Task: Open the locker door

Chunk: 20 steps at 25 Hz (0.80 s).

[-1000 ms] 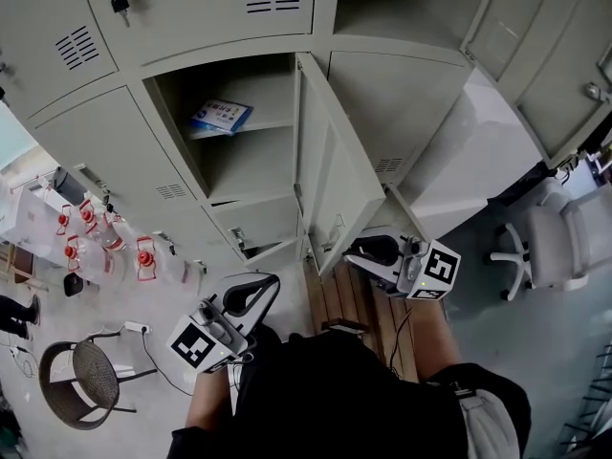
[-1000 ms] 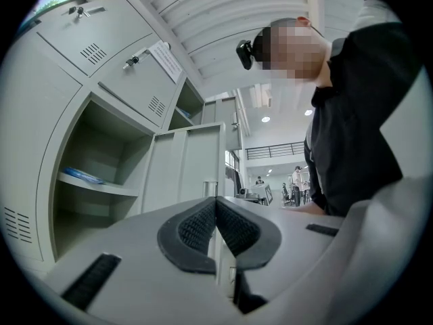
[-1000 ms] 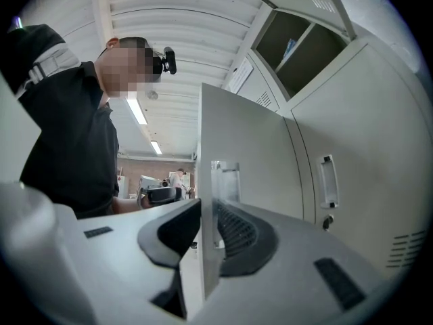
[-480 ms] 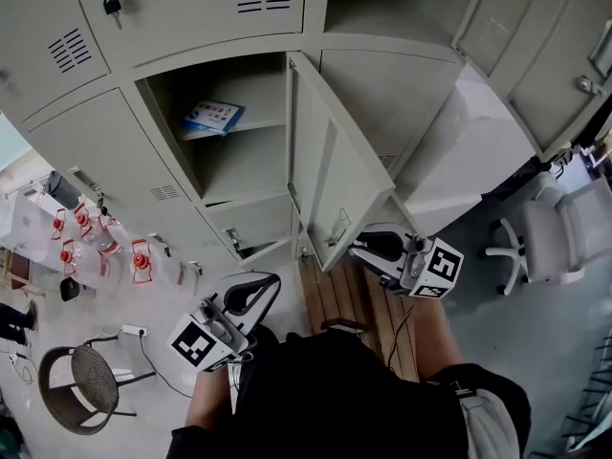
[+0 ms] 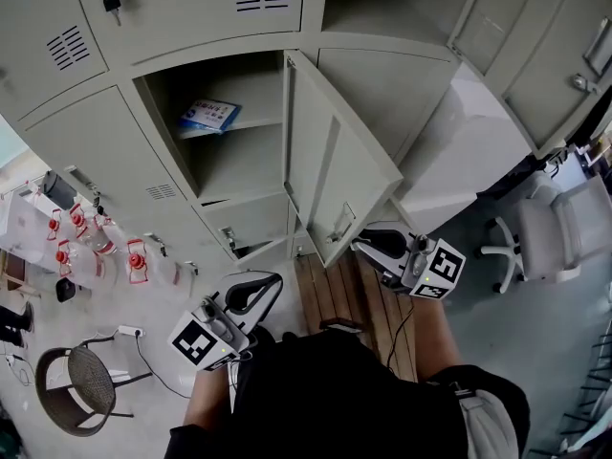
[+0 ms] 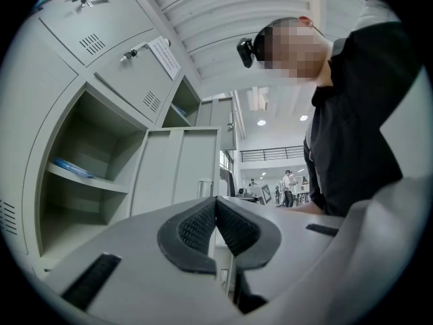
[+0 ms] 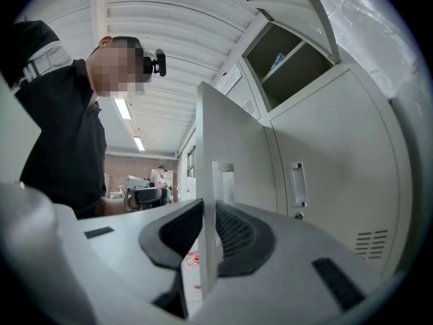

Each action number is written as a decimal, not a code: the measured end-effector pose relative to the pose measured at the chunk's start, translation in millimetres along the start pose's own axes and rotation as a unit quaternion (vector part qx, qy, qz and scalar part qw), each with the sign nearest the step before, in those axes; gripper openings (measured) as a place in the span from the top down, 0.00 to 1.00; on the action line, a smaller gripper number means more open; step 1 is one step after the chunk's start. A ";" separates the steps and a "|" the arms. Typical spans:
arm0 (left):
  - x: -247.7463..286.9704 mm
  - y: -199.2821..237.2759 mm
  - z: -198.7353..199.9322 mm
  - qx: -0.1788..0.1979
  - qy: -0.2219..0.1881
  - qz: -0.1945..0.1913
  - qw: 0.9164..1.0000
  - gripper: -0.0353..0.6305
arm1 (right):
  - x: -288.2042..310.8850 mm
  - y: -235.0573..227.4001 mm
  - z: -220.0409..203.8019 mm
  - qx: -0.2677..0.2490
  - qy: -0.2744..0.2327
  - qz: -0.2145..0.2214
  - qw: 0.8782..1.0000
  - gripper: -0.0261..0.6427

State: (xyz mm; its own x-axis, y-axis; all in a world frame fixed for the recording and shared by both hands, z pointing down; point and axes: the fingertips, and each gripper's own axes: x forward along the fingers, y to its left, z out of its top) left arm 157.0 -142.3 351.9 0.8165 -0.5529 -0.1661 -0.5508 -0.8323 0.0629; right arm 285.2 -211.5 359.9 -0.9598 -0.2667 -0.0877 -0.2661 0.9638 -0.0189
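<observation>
The locker door [image 5: 335, 175] stands swung out towards the person, in the middle of the row of grey lockers. Its near edge sits between the jaws of the right gripper [image 7: 206, 212]. These jaws are closing, and both pads seem to touch the metal sheet. From the head view the fingertips are hard to separate from the door's low corner.

The left gripper [image 6: 216, 202] is held low on the left, away from the lockers, with its jaws together and nothing in them.

Inside the open compartment a blue booklet [image 5: 210, 115] lies on the shelf; its print is too small to read. The person's dark clothing hides the near floor.
</observation>
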 end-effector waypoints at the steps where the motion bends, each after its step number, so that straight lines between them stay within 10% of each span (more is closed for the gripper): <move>1: -1.1 0.4 -0.4 -0.001 0.000 0.001 1.000 0.93 | -1.1 -1.3 0.2 0.000 -0.001 -0.006 1.000 0.86; 20: 1.7 -14.9 -1.5 0.000 0.001 -0.016 1.000 0.93 | -34.0 -30.1 2.6 0.001 -0.005 -0.159 0.987 0.91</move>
State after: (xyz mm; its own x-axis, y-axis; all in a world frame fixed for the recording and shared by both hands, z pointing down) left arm 166.8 -130.9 352.2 0.8341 -0.5259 -0.1664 -0.5241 -0.8497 0.0577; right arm 326.0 -231.4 360.9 -0.8266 -0.5561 -0.0862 -0.5539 0.8311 -0.0500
